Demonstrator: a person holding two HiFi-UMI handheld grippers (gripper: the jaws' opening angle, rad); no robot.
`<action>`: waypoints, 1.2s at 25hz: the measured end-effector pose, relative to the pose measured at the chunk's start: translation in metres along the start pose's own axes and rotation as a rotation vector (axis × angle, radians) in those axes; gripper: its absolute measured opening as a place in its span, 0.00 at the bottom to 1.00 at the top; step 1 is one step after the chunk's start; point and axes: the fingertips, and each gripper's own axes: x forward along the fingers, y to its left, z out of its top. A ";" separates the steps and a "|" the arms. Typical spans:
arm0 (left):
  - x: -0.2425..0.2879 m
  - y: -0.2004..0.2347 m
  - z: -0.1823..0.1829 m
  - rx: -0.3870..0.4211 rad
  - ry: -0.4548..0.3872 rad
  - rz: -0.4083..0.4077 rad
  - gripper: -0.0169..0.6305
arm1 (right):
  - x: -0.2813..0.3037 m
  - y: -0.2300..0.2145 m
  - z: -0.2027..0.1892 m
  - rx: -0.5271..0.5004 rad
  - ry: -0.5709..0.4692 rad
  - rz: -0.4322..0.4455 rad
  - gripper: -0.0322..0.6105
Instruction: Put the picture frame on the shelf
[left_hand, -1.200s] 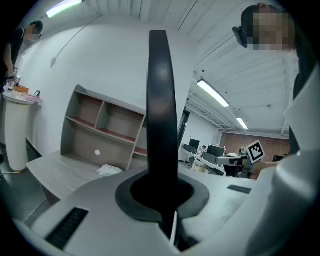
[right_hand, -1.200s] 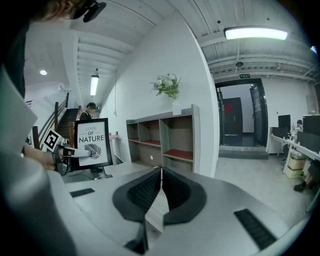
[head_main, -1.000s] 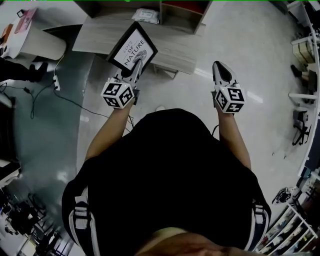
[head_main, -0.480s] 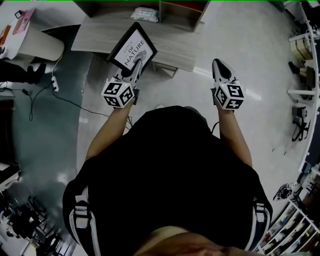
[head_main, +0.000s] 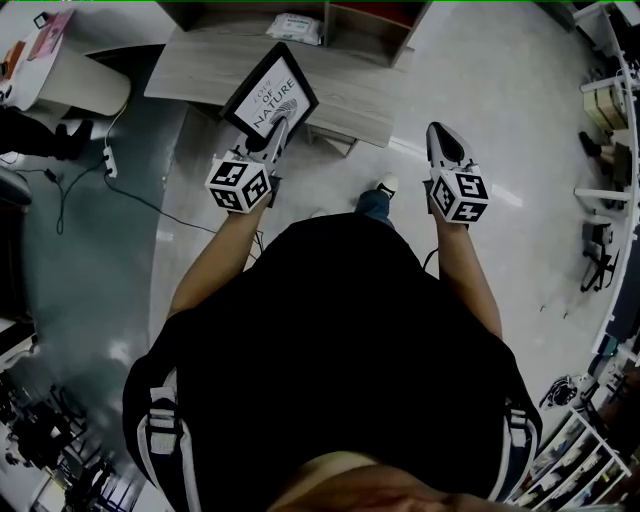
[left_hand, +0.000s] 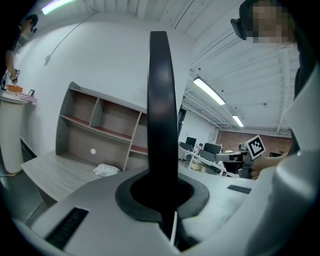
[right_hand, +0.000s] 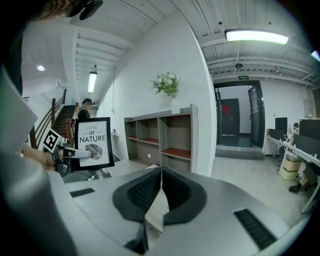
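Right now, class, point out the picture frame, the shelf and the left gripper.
picture frame (head_main: 268, 93): head view, white print.
shelf (right_hand: 177, 151): right gripper view, red board.
left gripper (head_main: 280, 126): head view, between fingertips.

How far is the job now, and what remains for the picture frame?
Done: the picture frame is picked up, clamped by its lower edge in the left tool. In hand: it is held upright in the air, short of the shelf. Left: setting it on the shelf and letting go. The right tool is shut and empty.
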 end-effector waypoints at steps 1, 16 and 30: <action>0.002 0.002 0.000 -0.001 0.001 0.005 0.07 | 0.003 -0.001 0.000 -0.001 0.001 0.005 0.08; 0.062 0.008 0.016 -0.001 -0.015 0.080 0.07 | 0.066 -0.050 0.029 -0.028 -0.014 0.092 0.08; 0.121 0.013 0.023 -0.021 -0.013 0.125 0.07 | 0.117 -0.101 0.044 -0.024 -0.012 0.133 0.08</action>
